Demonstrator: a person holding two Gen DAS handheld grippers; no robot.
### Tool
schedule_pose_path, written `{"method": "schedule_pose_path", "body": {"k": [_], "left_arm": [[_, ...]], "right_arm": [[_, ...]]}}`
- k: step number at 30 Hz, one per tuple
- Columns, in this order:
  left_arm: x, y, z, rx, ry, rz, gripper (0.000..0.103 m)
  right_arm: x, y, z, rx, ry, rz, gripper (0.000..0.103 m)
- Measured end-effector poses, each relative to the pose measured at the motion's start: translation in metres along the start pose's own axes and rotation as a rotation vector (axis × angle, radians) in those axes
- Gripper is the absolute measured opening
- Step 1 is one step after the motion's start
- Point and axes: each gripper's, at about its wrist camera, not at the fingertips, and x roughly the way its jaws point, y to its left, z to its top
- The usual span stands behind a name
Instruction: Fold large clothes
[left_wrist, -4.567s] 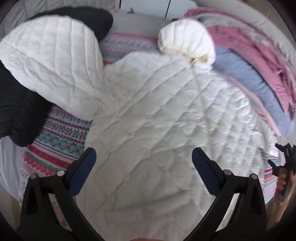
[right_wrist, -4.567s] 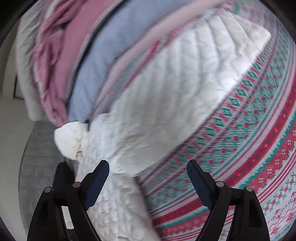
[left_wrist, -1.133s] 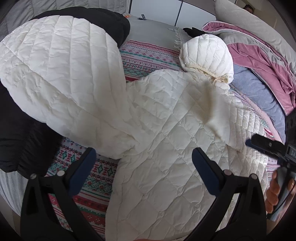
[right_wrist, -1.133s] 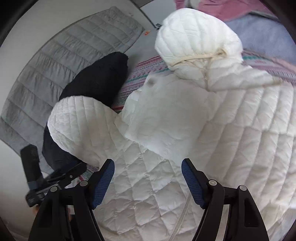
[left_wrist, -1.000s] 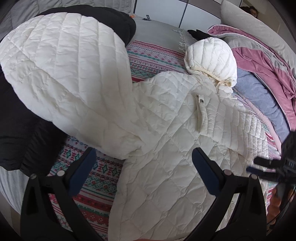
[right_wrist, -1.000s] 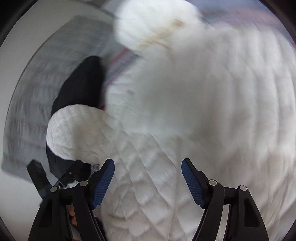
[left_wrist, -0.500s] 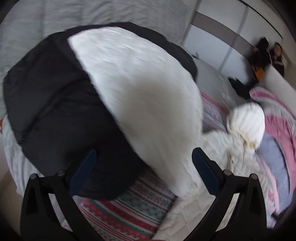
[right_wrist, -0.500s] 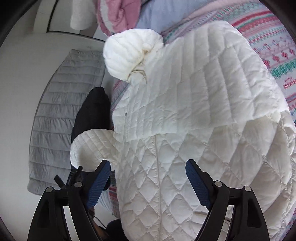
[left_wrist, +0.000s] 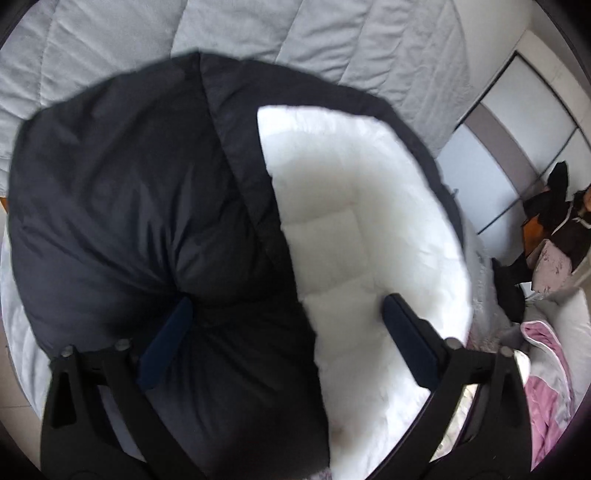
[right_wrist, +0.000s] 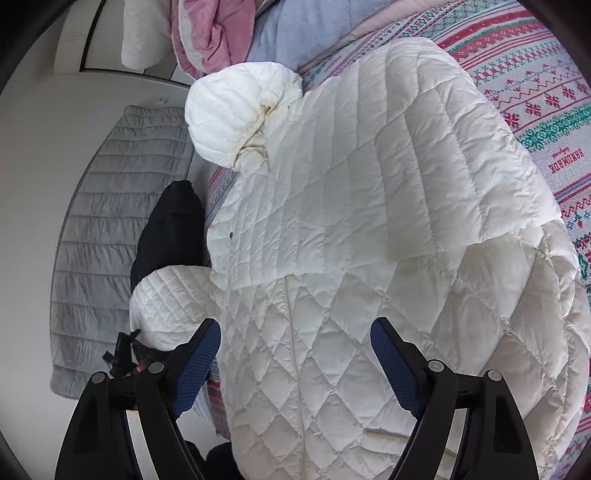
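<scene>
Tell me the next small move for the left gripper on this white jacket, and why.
Probably close the left gripper on the white quilted sleeve, then carry it across the jacket body. Its jaws are open with the sleeve end lying on the black coat right ahead, while the other sleeve is already folded across the chest. The open right gripper hovers over the front.

left tongs (left_wrist: 286, 326): wide open, holding nothing, blue pads at 8 and 4 o'clock, pointing toward 12 | right tongs (right_wrist: 295, 354): wide open, holding nothing, blue pads at 8 and 4 o'clock, pointing toward 12 | left tongs show small at 8 o'clock in the right view
</scene>
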Motion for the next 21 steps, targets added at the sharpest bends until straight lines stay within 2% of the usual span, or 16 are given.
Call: {"method": "schedule_pose_path", "body": {"k": [2, 3, 4, 5, 8, 12, 14, 16, 18, 21], "left_arm": [[-0.001, -0.004, -0.002, 0.008, -0.029, -0.029, 0.065], [-0.003, -0.007, -0.003, 0.02, -0.039, -0.048, 0.055], [-0.006, -0.011, -0.004, 0.039, -0.043, -0.081, 0.035], [-0.009, -0.013, -0.004, 0.047, -0.05, -0.099, 0.026], [-0.021, -0.016, -0.003, 0.031, -0.097, -0.131, 0.014], [-0.039, -0.025, -0.002, 0.01, -0.113, -0.254, 0.009], [-0.05, -0.035, -0.005, 0.022, -0.127, -0.308, 0.009], [-0.067, -0.05, -0.014, 0.051, -0.145, -0.393, 0.009], [-0.085, -0.062, -0.033, 0.088, -0.156, -0.444, 0.009], [-0.106, -0.094, -0.081, 0.192, -0.128, -0.518, 0.009]], "right_arm": [[0.0, -0.003, 0.002, 0.011, -0.005, 0.003, 0.084], [0.0, -0.003, 0.003, 0.014, -0.007, 0.004, 0.084], [0.0, -0.003, 0.003, 0.016, -0.009, 0.004, 0.084], [0.0, -0.003, 0.003, 0.019, -0.01, 0.005, 0.084], [0.004, -0.002, 0.002, 0.016, 0.002, 0.007, 0.084], [0.004, 0.0, 0.001, 0.015, 0.003, 0.01, 0.084], [0.003, -0.001, 0.002, 0.018, -0.003, 0.01, 0.084], [0.002, -0.002, 0.002, 0.024, -0.01, 0.011, 0.084], [0.002, -0.003, 0.003, 0.028, -0.015, 0.01, 0.084], [0.005, -0.002, 0.003, 0.03, -0.013, 0.01, 0.084]]}}
